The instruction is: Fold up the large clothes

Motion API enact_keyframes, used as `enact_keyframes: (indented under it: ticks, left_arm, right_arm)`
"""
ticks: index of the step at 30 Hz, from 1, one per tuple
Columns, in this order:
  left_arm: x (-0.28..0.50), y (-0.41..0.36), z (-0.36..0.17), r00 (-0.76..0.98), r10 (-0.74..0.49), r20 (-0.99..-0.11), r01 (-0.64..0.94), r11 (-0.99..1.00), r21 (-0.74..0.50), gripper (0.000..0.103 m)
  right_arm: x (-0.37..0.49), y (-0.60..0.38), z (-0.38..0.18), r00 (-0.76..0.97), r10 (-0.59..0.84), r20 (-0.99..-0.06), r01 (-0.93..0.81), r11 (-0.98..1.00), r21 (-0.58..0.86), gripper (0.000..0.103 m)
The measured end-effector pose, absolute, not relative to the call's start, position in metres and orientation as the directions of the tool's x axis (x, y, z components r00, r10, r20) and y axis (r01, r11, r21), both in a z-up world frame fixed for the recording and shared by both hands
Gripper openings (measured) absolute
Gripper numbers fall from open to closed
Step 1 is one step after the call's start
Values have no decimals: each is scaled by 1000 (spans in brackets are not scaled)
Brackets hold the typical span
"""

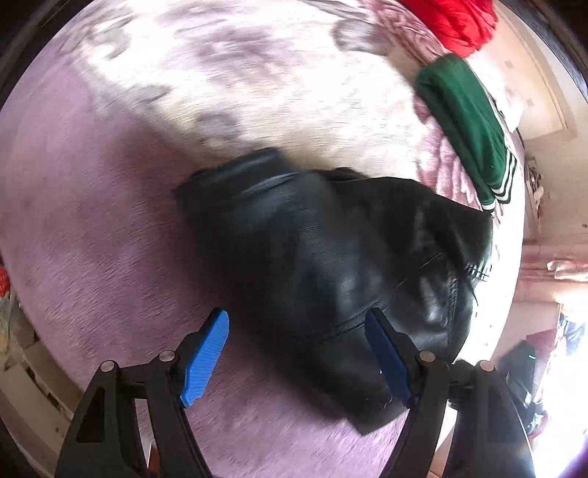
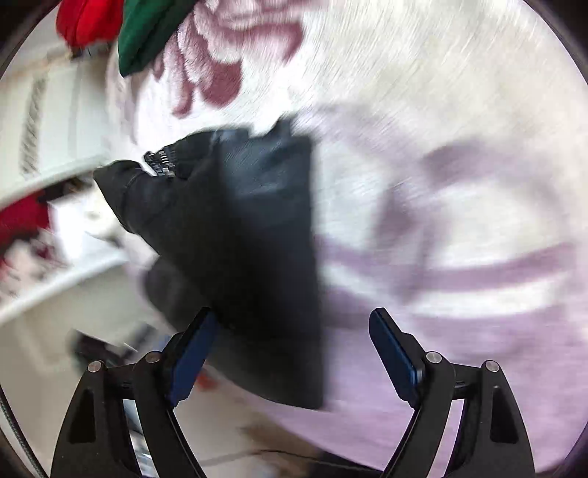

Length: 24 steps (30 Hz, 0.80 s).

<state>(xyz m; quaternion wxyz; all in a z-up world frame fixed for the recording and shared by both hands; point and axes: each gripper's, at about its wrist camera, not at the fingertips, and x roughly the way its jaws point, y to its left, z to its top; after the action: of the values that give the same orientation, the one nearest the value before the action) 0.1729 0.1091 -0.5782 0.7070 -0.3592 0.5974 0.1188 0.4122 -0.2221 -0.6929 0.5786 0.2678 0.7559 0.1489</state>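
A black leather garment (image 1: 330, 257) lies folded into a thick bundle on the lilac bedspread (image 1: 92, 239). My left gripper (image 1: 297, 320) hovers over its near end, jaws wide apart; the blue pads (image 1: 205, 360) press on nothing. In the right wrist view the same black garment (image 2: 250, 239) looks like a dark slab with a zipper at its far left, lying near the left side of the bedspread (image 2: 459, 257). My right gripper (image 2: 293, 316) stands open above its near edge, holding nothing. Both views are blurred.
A green garment with white stripes (image 1: 466, 121) and a red one (image 1: 455, 18) lie at the bed's far side; both, green garment (image 2: 147, 33) and red one (image 2: 88, 18), show top left in the right view. White furniture (image 2: 55, 128) stands beside the bed.
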Motion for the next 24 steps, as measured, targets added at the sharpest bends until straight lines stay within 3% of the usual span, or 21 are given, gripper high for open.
enact_keyframes:
  ticks: [2,4,7,9,10,12,13,14,21,22,24]
  left_arm:
    - [186,102,-584,248,-226,-942,-599,728,-333,75]
    - [198,98,-596,216,-198,-956,-597,748,-290,75]
    - [202,99,-619,141,-184,-973,-609,759,-232,75]
    - [198,103,-621,146,-185,-972,-612,755,-236,75]
    - [197,103,-620,144,-183,-972,-609,758,-233,75]
    - [192,105,-619,131,-159,-979,-604,770,-206,75]
    - [189,110,-620,130,-154,-980,-612,765,-201,76]
    - [187,114,-622,124,-154,-980,-621,759,-198,77]
    - [151,145,-608,198,-239,-951,-709,634,-307,77]
    - [142,151,-602,231,-257,-938,-723,600,-342,76]
    - [133,159,-604,265,-293,-919,-741,547,-388,76]
  right_arm:
    - [427,-230,-661,-131,535,-835,165,842,514,86]
    - [436,-226,-633,-92,577,-812,68,817,573,86]
    - [477,-141,-612,-186,621,-761,-123,754,645,85]
    - [502,-108,-607,-243,630,-738,-201,711,674,75]
    - [505,-87,-606,-259,614,-745,-225,712,665,65]
    - [523,-58,-629,-266,527,-807,-262,766,587,59]
    - [522,-37,-644,-268,449,-853,-279,811,514,48]
    - [529,-31,-655,-270,403,-874,-281,835,472,46]
    - [518,-37,-641,-305,372,-877,-279,845,455,47]
    - [516,-47,-634,-298,397,-868,-267,838,475,50]
    - [505,-74,-614,-270,423,-865,-232,843,485,66]
